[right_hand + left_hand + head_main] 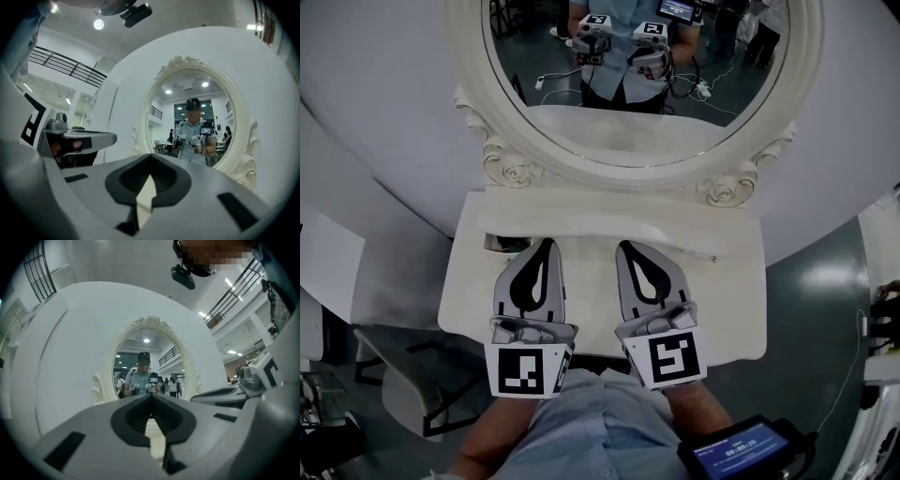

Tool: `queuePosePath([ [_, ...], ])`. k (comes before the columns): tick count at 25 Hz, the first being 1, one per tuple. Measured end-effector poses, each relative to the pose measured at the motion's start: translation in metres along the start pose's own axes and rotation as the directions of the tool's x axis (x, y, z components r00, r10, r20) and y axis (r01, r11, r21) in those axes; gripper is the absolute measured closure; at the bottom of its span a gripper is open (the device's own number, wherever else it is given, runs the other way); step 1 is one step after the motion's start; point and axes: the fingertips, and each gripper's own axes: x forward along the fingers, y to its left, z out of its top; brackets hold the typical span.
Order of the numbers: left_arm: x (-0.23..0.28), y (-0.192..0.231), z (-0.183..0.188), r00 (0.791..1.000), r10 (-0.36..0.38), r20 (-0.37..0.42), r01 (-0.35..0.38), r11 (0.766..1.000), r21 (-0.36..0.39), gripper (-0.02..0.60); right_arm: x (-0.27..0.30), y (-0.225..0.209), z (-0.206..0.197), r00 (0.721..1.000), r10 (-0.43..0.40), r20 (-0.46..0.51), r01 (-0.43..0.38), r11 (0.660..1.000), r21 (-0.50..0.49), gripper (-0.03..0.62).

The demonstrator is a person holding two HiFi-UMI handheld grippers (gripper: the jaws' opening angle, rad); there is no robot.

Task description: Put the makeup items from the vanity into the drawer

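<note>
On the far left of the white vanity top (731, 281), a small dark item (506, 245) lies flat, just beside the tip of my left gripper (546, 246). Only the head view shows this item. I cannot tell which makeup item it is, and neither gripper view shows it, because both look over the table toward the mirror (628, 122).

My left gripper hangs over the left half of the top and points to the mirror. In the left gripper view its jaws are together at the tips and nothing stands between them. Through the gap behind the tips only the pale table shows.

My right gripper (623, 247) is just beside it, over the middle of the top, also pointing to the mirror. The right gripper view shows its jaws closed at the tips and empty.

Each gripper view also shows the other gripper from the side, which the head view shows only from above. Both show the whole oval mirror with its carved frame upright, and in the glass a person holding the two grippers. The head view cuts off the top of the mirror.
</note>
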Motion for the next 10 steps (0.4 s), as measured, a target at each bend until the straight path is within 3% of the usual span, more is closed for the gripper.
queuePosePath([
  [10,0.0039,-0.0020,-0.0010,1.000,-0.008,-0.002,0.008,1.000,-0.001,0.581,0.0022,-0.0035,-0.0026,1.000,0.001,-0.001,-0.001,1.000,-0.002,0.594],
])
